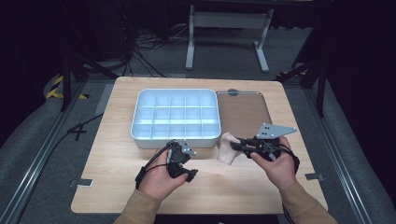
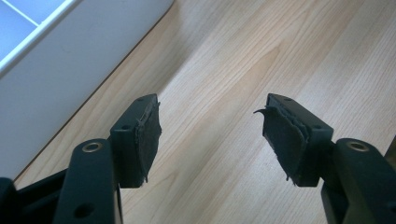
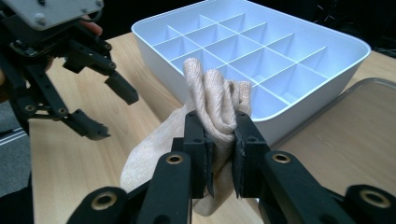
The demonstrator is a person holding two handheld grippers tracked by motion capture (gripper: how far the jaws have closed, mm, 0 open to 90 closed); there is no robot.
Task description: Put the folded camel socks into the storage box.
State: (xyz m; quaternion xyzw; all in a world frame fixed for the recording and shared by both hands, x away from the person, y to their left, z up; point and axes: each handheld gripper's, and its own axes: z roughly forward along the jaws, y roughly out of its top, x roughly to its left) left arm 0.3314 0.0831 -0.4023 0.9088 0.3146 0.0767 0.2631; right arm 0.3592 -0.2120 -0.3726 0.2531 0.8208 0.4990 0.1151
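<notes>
R gripper (image 3: 219, 140) clamped on bunched beige sock (image 3: 215, 100), held just off table at front-right corner of white divider tray (image 1: 140, 135), cells lie up/left of jaws; L gripper (image 2: 212, 140) open w/ nothing between pads, near tray front, close by.

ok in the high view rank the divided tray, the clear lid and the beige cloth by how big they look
1. Divided tray, largest.
2. Clear lid, a bit smaller, though its near corner is hidden behind the right tongs.
3. Beige cloth, plainly smallest.
</notes>
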